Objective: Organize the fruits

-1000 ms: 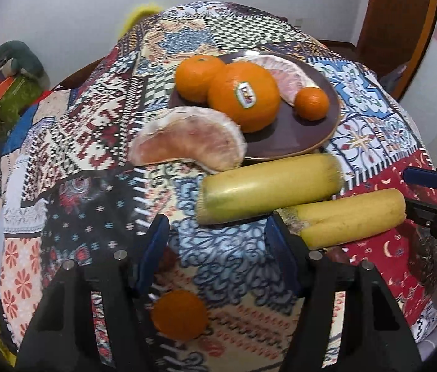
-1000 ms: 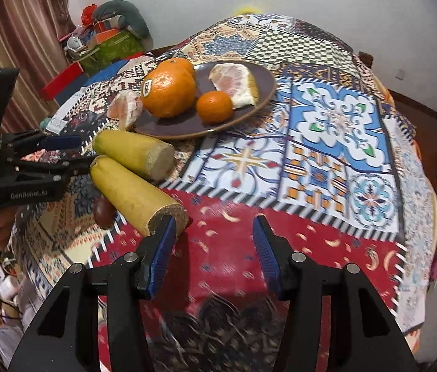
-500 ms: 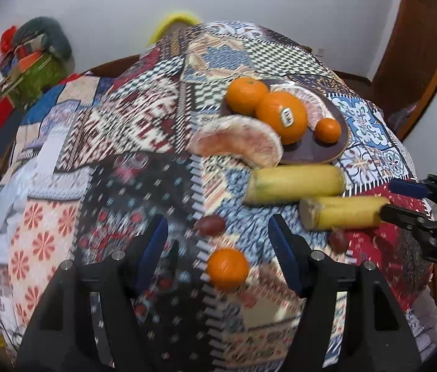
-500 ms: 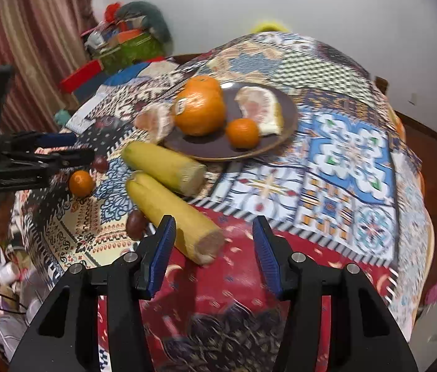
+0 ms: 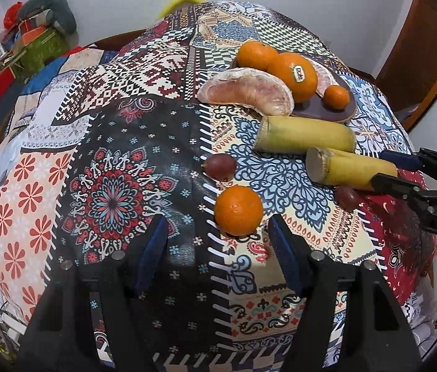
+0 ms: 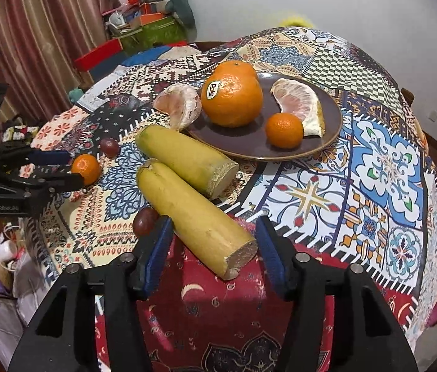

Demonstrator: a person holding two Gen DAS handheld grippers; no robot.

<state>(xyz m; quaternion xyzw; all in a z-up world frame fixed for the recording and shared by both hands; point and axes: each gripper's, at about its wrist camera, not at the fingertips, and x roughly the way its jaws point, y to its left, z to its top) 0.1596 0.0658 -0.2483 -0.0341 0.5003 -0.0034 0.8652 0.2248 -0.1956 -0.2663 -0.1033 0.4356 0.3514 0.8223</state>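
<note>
Reading "Dole", a sticker [image 6: 214, 89] marks the orange [image 6: 234, 99].

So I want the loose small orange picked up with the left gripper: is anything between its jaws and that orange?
Nothing visible. The small orange sits on the cloth just ahead of the open left gripper. A grape lies beyond it, out of the way.

Patterned cloth tablecloth [image 6: 382, 167], glossy brown plate [image 6: 327, 136], dimpled orange [image 6: 234, 102], matt black plastic jaws
</note>
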